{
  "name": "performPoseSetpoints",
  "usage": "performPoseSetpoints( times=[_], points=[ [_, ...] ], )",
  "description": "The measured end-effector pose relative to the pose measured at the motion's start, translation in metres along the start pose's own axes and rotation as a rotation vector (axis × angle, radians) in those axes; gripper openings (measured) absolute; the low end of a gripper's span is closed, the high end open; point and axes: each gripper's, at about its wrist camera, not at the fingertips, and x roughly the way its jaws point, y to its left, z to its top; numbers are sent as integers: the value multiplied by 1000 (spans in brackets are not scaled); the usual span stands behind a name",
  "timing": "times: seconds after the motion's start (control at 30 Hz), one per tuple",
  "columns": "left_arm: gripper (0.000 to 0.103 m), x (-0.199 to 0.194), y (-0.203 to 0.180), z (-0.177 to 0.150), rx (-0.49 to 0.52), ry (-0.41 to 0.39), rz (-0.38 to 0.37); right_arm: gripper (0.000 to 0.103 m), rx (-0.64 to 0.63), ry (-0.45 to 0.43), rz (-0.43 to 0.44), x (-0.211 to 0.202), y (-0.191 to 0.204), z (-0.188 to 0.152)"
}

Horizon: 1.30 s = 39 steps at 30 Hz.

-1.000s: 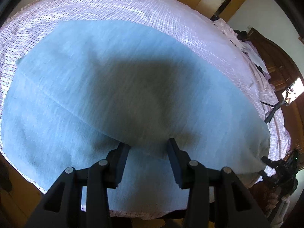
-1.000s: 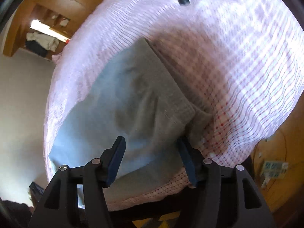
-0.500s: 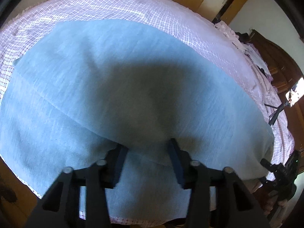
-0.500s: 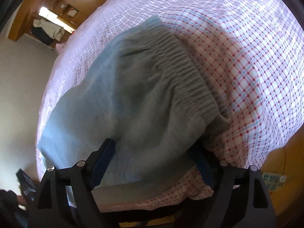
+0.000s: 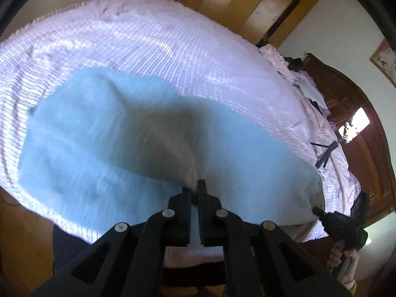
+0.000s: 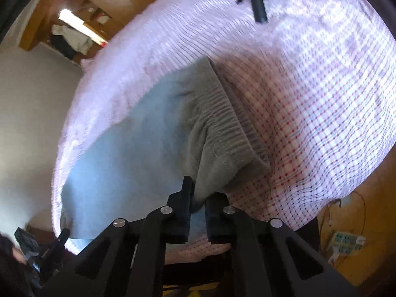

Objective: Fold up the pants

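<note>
The left claw (image 5: 194, 190) is clamped on the near edge of the light blue pants (image 5: 104, 153), and the right claw (image 6: 198, 193) is pinched shut on the cloth beside the ribbed waistband (image 6: 222, 118). The pants lie spread across the checked bedsheet (image 5: 148, 39), their near edge tented up at both grips. The fold looks only begun: carrying the edge over and smoothing it remain.

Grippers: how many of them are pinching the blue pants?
2. The left gripper is shut on the near edge of the pants, toward the leg end. The right gripper is shut on the edge by the ribbed waistband. Both lift cloth off the bed.
</note>
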Motion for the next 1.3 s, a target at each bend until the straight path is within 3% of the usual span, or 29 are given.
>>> performPoseSetpoints(
  times=[0.23, 0.47, 0.57, 0.73, 0.97, 1.07, 1.3],
  points=[
    [4, -11, -2, -35, 61, 31, 26, 0, -19, -54, -16, -30, -16, -7],
    [4, 24, 17, -56, 18, 131, 69, 0, -38, -62, -35, -30, -29, -17],
    [4, 31, 29, -62, -53, 172, 44, 0, -36, -90, -25, -38, -30, -19],
    [3, 25, 32, -65, -44, 158, 52, 0, -46, -125, -32, -41, -31, -22],
    [3, 26, 31, -78, -19, 192, 71, 0, -3, -83, -37, -21, -55, -27],
    [10, 28, 36, -76, -49, 212, 90, 0, -8, -45, -71, -3, -59, -28],
    [15, -5, 54, -71, -39, 139, 172, 0, -43, -23, -71, 2, -63, -29]
  ],
)
